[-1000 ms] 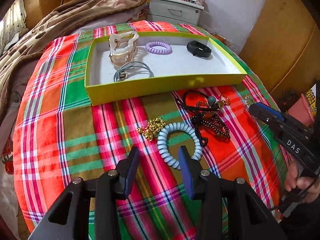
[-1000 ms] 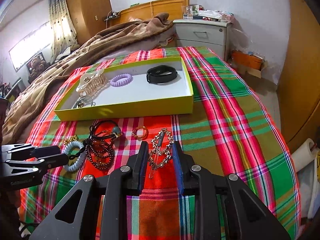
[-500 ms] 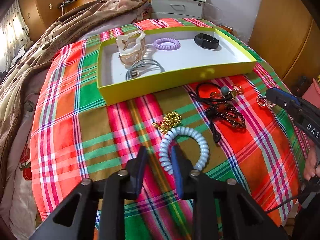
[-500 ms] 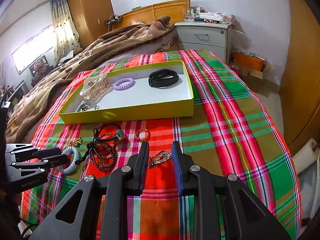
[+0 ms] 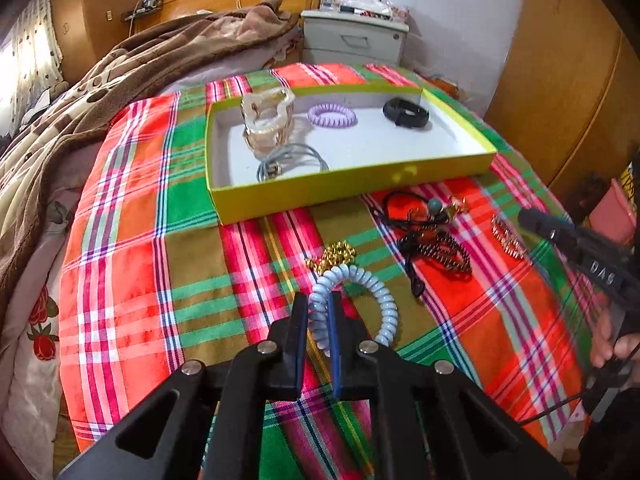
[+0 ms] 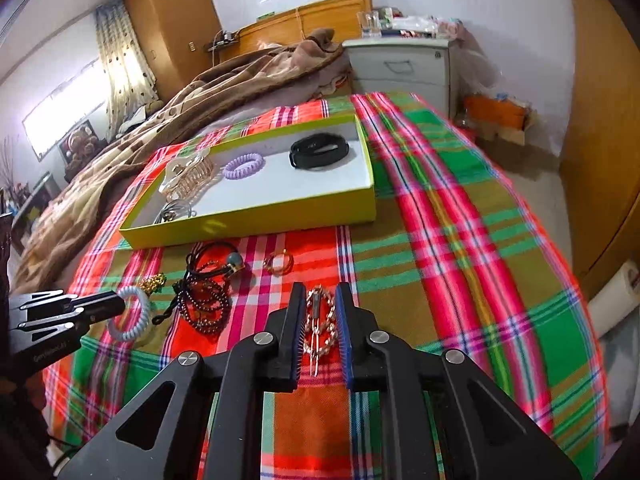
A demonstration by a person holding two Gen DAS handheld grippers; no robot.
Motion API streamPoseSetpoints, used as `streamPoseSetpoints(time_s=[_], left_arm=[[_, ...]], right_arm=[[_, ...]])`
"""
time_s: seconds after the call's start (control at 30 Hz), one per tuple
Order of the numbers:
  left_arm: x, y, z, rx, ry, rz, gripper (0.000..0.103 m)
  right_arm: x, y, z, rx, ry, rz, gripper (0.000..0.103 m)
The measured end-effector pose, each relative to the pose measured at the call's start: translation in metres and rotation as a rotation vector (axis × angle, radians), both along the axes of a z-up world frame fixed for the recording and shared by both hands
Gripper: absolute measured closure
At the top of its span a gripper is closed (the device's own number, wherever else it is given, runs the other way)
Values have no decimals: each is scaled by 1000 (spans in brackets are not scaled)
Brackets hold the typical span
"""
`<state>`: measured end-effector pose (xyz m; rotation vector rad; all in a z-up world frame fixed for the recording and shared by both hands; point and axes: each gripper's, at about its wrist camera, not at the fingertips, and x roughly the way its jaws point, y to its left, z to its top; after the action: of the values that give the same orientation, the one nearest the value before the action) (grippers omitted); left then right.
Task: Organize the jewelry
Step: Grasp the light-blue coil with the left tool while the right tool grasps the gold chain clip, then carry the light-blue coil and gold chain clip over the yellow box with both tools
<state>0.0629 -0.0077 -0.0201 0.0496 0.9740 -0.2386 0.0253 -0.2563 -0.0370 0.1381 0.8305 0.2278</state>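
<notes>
Jewelry pieces lie in two groups on the plaid cloth [image 5: 132,264] covering the bed; one group sits inside the yellow-green tray [image 5: 352,192], the other lies loose on the cloth in front of it. Tray contents: a translucent claw hair clip [image 5: 266,120] at the left; a lilac spiral hair tie [image 5: 332,115] in the middle; a black wristband [image 5: 406,112] at the right; a grey wire bangle set [image 5: 292,160] near the front wall. Loose items: a gold bead chain [image 5: 332,256]; a dark beaded necklace with black cord [image 5: 436,248]; a small orange ring [image 6: 279,262] near the tray's front wall.

Left hand-held gripper [image 5: 319,312]: fingers narrowed to a small gap and closed on one side of the pale blue spiral hair tie [image 5: 360,292], whose remaining loop hangs out to the right, just beside the gold bead chain.

Right hand-held gripper [image 6: 319,312]: fingers drawn in against both edges of the gold chain-link hair clip [image 6: 319,320], which lies lengthwise between them.

A brown blanket [image 5: 120,76] and a grey nightstand [image 5: 354,40] stand beyond the tray.
</notes>
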Motion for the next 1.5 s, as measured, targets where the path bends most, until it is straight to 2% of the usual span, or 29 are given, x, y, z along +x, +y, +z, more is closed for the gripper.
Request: streamPoseSetpoints(time_s=[0.13, 0.33, 0.53, 0.7, 1.13, 1.5], left_arm=[[-1, 0, 2, -10, -5, -2, 93], [-1, 0, -3, -11, 10, -2, 93], [-3, 4, 7, -18, -12, 12, 93], [-4, 6, 18, -32, -43, 9, 93], [7, 5, 36, -60, -73, -8, 93], [51, -3, 53, -91, -96, -12, 93]], right_arm=[[3, 9, -8, -45, 32, 18, 85], [2, 11, -11, -84, 24, 12, 86], [-2, 12, -9, -103, 13, 19, 99], [-3, 12, -6, -96, 8, 17, 99], [1, 7, 22, -86, -49, -3, 99], [32, 9, 49, -67, -96, -6, 99]])
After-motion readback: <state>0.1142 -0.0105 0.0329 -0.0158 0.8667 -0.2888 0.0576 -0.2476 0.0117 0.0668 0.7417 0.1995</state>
